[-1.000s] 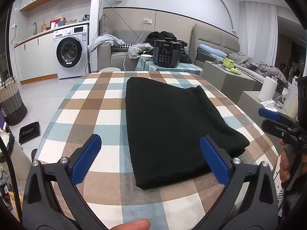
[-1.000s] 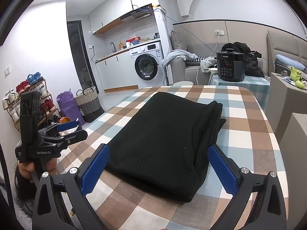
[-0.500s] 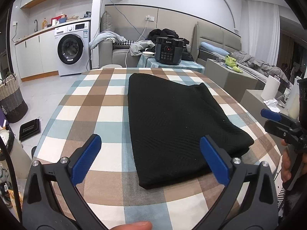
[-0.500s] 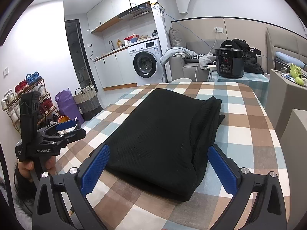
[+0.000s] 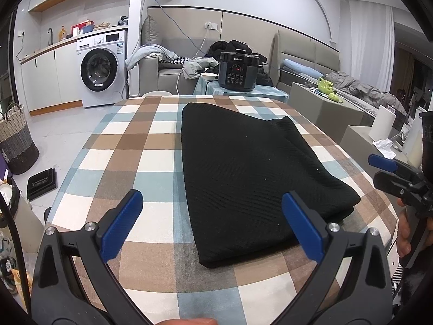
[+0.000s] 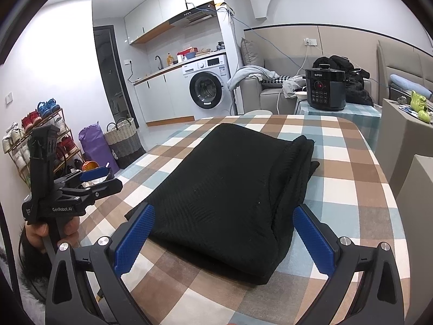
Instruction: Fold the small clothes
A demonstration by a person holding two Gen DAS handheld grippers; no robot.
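A folded black garment (image 5: 251,178) lies on the checked table (image 5: 130,146); the left hand-held gripper (image 5: 211,224) and right hand-held gripper (image 6: 223,233) hover wide, empty.

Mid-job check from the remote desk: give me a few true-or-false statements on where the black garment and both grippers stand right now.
1. The black garment lies folded on the checked tablecloth. True.
2. The left gripper is shut on the garment. False: it is open and holds nothing.
3. The right gripper is open. True.
4. A pressure cooker stands on the garment. False: it stands on a separate small table behind.
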